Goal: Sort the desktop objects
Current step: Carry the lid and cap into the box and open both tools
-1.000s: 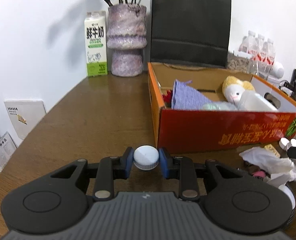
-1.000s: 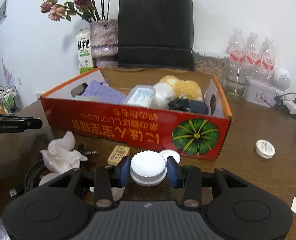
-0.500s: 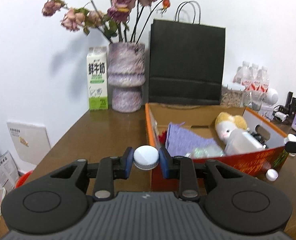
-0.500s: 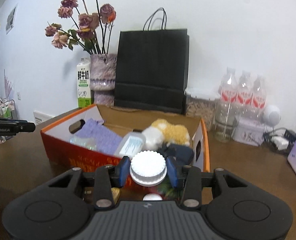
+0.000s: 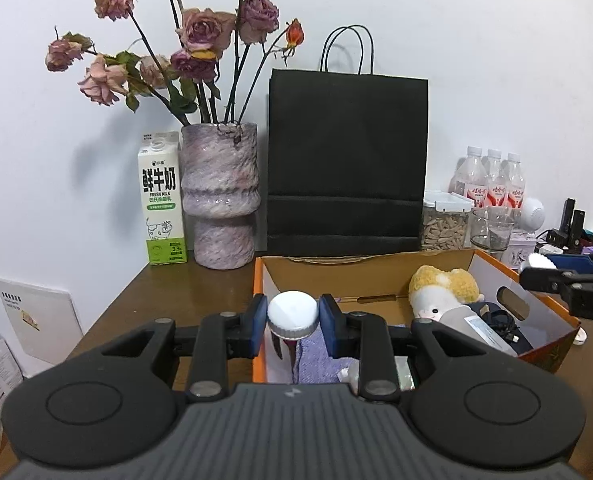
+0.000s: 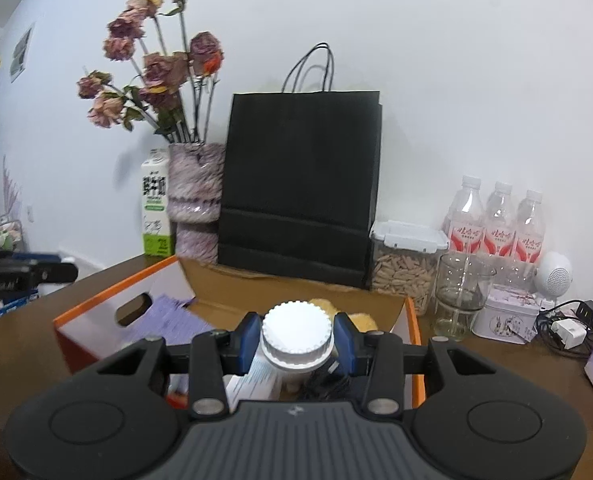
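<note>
Behind held caps (image 5: pixel 293 315), box (image 6: pixel 413 322) contents half hidden

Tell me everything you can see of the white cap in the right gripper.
The white cap is round, plastic-looking, with a flat top, a ribbed edge and a wider flange below. It sits top-up between the right gripper's blue pads, which press its two sides. It hangs above the open orange cardboard box, touching nothing else visible.

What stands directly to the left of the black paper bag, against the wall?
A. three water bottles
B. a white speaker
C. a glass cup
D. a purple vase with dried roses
D: the purple vase holding dried roses stands just left of the black paper bag.
</note>
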Tool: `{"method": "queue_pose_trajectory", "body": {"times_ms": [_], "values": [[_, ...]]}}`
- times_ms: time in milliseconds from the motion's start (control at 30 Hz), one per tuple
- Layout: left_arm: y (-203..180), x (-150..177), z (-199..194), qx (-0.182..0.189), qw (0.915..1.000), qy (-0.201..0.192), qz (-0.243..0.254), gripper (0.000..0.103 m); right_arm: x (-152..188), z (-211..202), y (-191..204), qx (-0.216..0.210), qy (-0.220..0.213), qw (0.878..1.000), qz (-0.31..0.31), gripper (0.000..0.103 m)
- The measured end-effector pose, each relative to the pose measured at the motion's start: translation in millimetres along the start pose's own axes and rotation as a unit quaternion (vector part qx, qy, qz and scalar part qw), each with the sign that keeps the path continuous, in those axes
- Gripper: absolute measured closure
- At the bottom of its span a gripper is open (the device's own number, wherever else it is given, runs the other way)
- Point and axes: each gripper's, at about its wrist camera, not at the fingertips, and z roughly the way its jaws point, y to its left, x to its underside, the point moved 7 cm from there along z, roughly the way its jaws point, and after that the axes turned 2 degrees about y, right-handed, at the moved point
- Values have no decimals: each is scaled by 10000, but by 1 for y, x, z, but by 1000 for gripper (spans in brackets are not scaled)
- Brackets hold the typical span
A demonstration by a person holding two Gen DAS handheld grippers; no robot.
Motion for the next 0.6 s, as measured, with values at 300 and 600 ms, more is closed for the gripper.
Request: {"method": "queue_pose_trajectory", "body": {"times_ms": [300,600], "values": [[-8,-13,39,-45,9999,17,-92,74,-12,45,-14,190,72,9993,327,64],[-20,0,72,12,9994,327,-132,74,9,71,-20,143,462,9974,541,64]]}}
